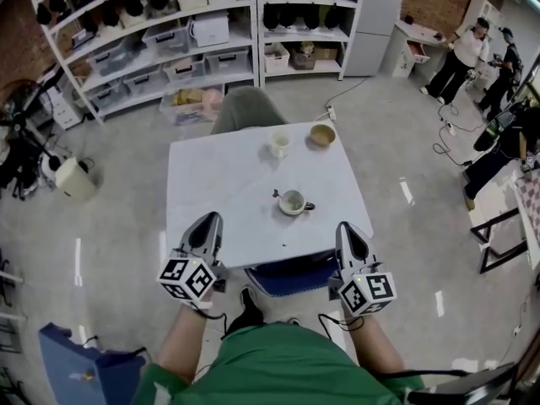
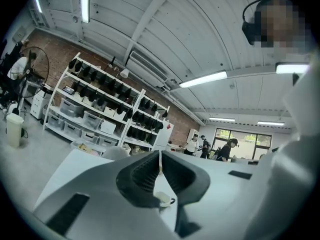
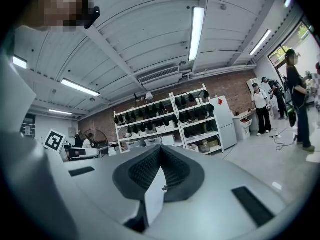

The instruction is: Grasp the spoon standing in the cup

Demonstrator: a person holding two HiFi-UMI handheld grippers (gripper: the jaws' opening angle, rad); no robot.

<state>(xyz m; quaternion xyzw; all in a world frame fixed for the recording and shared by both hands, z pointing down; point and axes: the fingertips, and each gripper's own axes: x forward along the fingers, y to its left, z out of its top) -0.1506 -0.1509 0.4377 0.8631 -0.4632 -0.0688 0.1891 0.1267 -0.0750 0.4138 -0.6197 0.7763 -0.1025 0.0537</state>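
Note:
A white table stands in front of me. On it sits a pale cup with a dark handle, and a small dark piece lies at its left rim. I cannot make out a spoon. A white mug and a tan bowl stand at the far edge. My left gripper hovers over the near left edge with its jaws shut and empty. In the left gripper view the cup shows below the jaws. My right gripper is at the near right edge, shut and empty.
A grey chair stands behind the table and a blue seat under its near edge. White shelves with bins line the back wall. People stand at the far right. A blue box is at the lower left.

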